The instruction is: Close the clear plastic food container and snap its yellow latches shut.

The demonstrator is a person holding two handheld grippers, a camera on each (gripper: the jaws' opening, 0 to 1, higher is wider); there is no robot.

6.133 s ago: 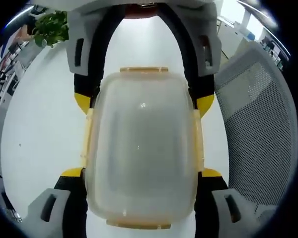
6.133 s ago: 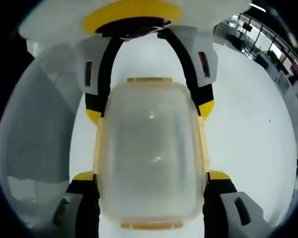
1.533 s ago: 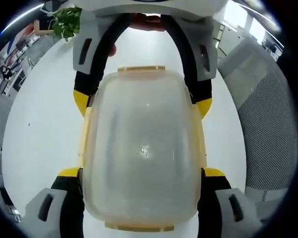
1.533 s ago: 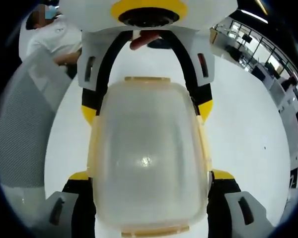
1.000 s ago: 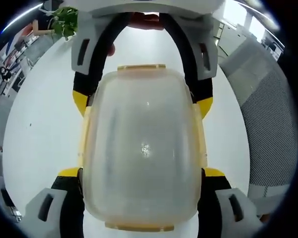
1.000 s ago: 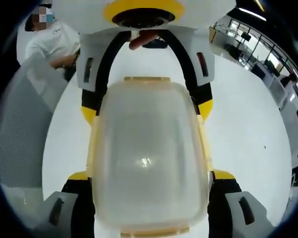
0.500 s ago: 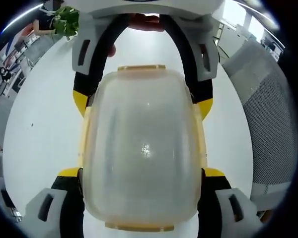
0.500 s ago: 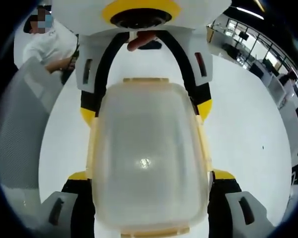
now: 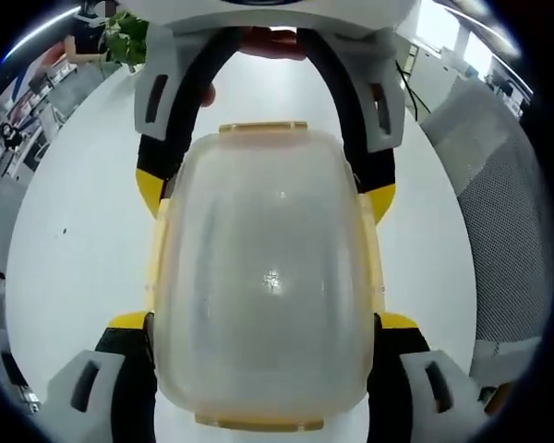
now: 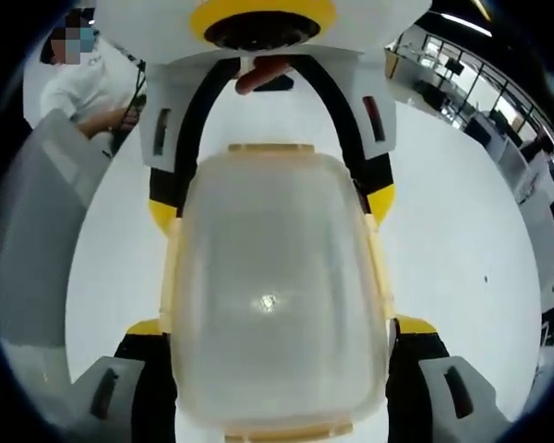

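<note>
The container point(image 9: 263, 281) is showing cloudy, translucent plastic with a soft gloss, its latches point(image 9: 263, 128) matt yellow. At right, a chair back point(image 9: 503, 231) is showing grey woven mesh over the smooth white bench point(image 9: 74, 231).

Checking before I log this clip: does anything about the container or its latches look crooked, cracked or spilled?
Nothing stands out. The clear container sits square between both grippers' jaws, lid on, yellow latches flat against its edges, no cracks or spills. It looks empty on the white table.
</note>
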